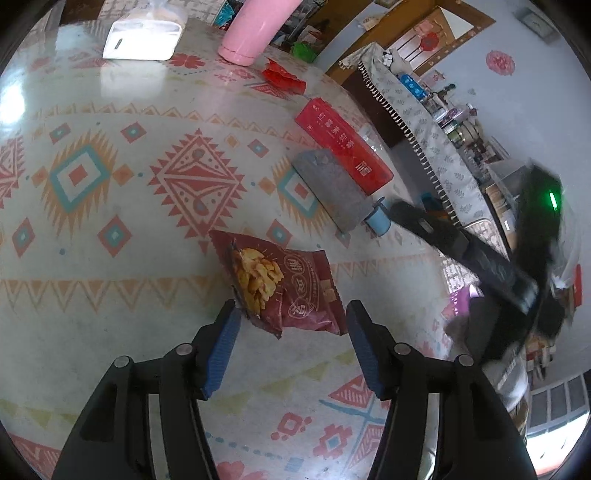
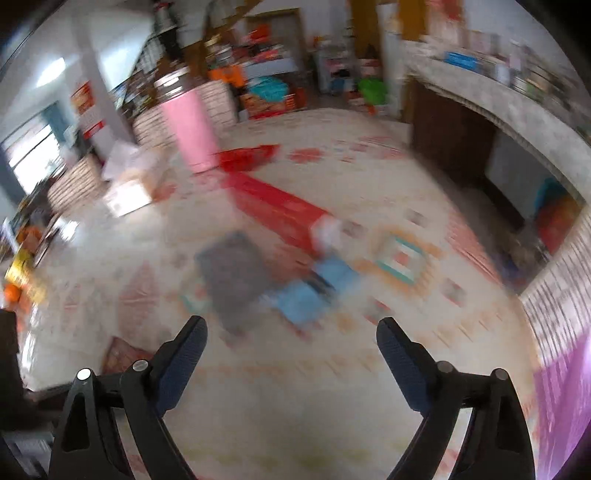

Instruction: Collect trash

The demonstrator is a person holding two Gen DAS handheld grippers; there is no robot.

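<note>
Looking down along my left gripper (image 1: 291,314), I see its blue pads parted about halfway, with the near edge of the maroon snack bag (image 1: 280,288) lying between the tips; the pads do not press on it. The bag rests flat on the patterned tablecloth (image 1: 110,240). At 1 o'clock from the bag lies a grey lint roller (image 1: 332,188) with a pale blue handle, and just beyond it a red box (image 1: 343,144). At 12 o'clock, far off, sit a crumpled red wrapper (image 1: 282,75) and a pink tumbler (image 1: 255,33), with a white tissue pack (image 1: 144,37) at 11 o'clock. My right gripper (image 2: 291,343) stands wide and empty; its view is blurred. It hangs above the table edge, at 3 o'clock from the bag.
</note>
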